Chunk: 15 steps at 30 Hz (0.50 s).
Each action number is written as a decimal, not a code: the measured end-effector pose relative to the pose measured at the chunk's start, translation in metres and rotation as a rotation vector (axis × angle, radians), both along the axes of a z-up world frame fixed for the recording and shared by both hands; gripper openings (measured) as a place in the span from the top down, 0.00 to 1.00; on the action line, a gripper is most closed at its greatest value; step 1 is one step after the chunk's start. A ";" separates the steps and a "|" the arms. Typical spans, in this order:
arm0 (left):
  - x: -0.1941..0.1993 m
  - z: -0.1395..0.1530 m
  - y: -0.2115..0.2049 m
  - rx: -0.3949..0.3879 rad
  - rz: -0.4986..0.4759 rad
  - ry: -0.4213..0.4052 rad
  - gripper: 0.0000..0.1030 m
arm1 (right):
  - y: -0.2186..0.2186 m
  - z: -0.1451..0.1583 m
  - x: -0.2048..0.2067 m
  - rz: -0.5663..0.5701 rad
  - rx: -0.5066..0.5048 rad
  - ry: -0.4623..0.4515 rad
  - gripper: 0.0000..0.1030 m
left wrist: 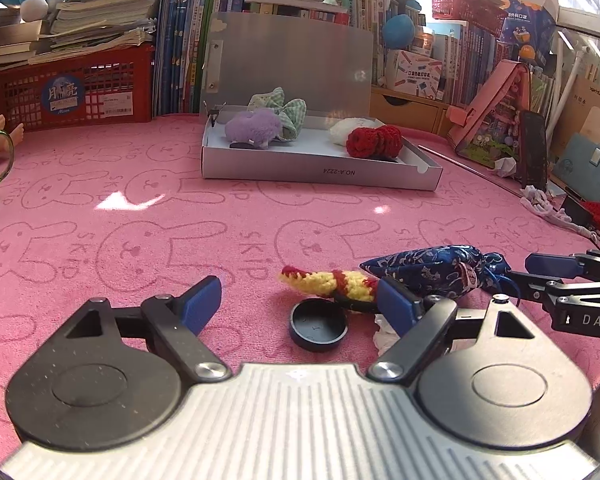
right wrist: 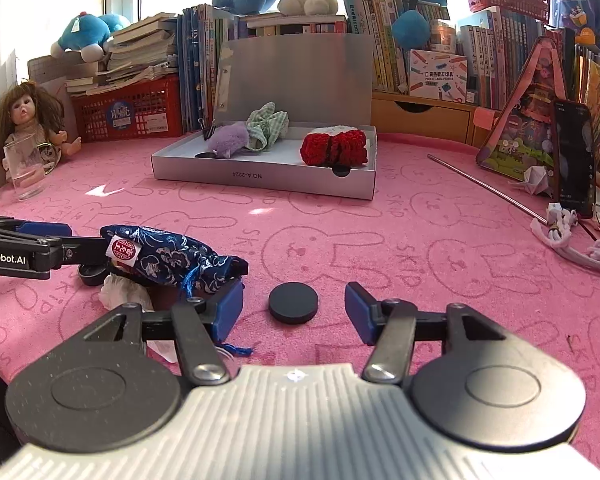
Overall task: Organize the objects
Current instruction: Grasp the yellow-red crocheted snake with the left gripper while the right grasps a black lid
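Observation:
An open grey box stands at the back of the pink cloth. It holds a purple fluffy piece, a green checked scrunchie, a white piece and a red crocheted piece. My left gripper is open, with a black cap on the cloth between its fingers. A yellow-and-red crocheted piece lies just beyond, by the right finger. A blue patterned pouch lies between the two grippers. My right gripper is open around a flat black disc, pads not touching it.
A crumpled white paper lies under the pouch. A glass mug and a doll stand at the far left. A red basket and books line the back. A metal rod and a phone are at the right.

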State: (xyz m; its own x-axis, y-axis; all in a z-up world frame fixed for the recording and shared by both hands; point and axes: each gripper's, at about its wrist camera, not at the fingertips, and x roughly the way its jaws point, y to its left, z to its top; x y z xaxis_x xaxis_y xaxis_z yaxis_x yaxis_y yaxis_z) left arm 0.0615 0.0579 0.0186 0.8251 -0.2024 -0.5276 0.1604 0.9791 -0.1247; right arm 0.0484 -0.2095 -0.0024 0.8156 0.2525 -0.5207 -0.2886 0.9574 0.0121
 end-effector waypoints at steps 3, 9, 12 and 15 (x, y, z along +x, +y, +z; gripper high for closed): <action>0.001 -0.001 -0.002 -0.004 0.000 -0.005 0.15 | 0.001 -0.003 0.004 -0.008 -0.004 0.010 0.32; 0.005 -0.001 -0.014 0.012 -0.043 -0.009 0.16 | 0.005 -0.011 0.010 -0.010 -0.032 0.026 0.32; 0.007 -0.002 -0.019 0.032 -0.056 -0.014 0.16 | 0.007 -0.014 0.012 -0.005 -0.041 0.033 0.32; 0.010 -0.003 -0.021 0.023 -0.070 -0.009 0.17 | 0.009 -0.014 0.014 -0.004 -0.044 0.033 0.32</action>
